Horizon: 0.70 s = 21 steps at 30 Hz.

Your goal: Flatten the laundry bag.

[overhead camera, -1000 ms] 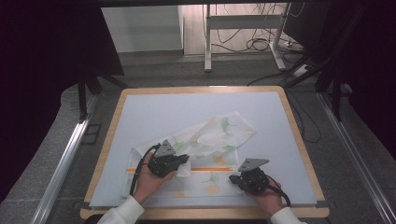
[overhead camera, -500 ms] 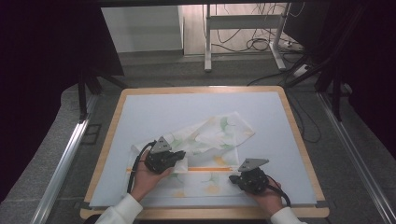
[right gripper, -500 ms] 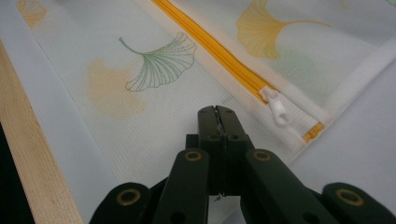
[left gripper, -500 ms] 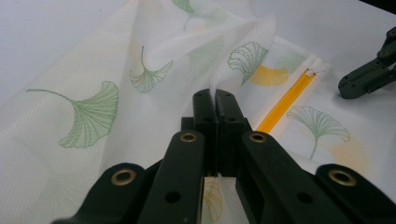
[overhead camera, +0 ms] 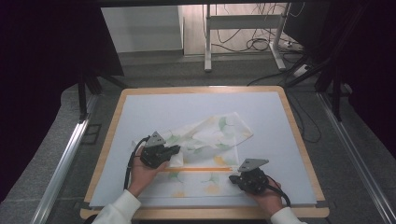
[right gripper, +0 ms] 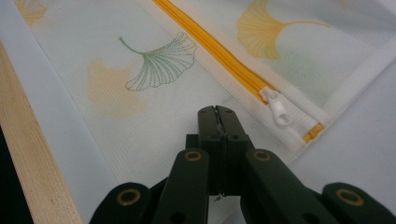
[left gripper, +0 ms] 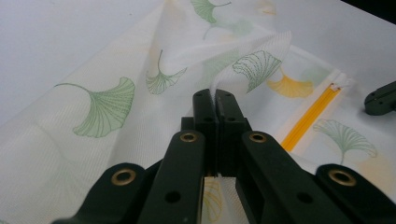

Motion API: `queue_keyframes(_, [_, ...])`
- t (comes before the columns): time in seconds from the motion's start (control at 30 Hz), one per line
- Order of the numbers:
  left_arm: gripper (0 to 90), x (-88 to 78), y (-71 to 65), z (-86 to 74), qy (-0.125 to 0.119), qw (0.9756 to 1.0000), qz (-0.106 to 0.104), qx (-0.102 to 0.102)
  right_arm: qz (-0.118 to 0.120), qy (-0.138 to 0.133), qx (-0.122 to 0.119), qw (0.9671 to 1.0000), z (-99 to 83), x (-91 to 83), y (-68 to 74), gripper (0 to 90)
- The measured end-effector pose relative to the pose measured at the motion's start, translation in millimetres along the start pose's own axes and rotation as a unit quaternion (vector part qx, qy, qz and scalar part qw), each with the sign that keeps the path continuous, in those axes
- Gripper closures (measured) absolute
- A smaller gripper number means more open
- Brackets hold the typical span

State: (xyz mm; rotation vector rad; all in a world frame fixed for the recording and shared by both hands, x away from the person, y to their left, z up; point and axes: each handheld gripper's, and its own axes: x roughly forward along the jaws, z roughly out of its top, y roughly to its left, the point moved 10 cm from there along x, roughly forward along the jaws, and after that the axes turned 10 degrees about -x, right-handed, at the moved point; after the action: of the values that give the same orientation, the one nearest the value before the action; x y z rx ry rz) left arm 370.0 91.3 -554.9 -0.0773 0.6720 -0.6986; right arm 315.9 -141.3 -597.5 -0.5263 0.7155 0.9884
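Left gripper (left gripper: 215, 95) pinches mesh bag (left gripper: 116, 116) fold.

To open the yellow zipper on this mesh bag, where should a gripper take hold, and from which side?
Grip the white zipper pull, which lies flat at the end of the yellow zipper near the mesh bag corner. Come from the bag's open edge side, low, so the jaws likely slide under the tab.

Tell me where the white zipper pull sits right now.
The white zipper pull sits at the yellow zipper's end near the mesh bag's corner, just beyond the right gripper in its own view.
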Motion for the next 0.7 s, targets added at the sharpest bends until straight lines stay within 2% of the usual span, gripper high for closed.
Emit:
queue_keyframes(0.23, [89.4, -2.1, 9.1, 0.8, -0.004, 0.9999, 0.008, -0.006, 0.0, 0.0, 0.0, 1.0, 0.0, 0.0, 0.0, 89.2])
queue_keyframes(0.53, [89.4, -2.8, 22.6, 3.5, -0.013, 0.9995, 0.012, -0.027, 0.002, -0.001, 0.0, 1.0, 0.0, 0.0, -0.1, 89.2])
queue_keyframes(0.7, [89.5, -3.6, 26.7, 3.6, -0.014, 0.9994, 0.016, -0.029, 0.001, -0.001, 0.0, 1.0, 0.0, 0.0, -0.1, 89.2])
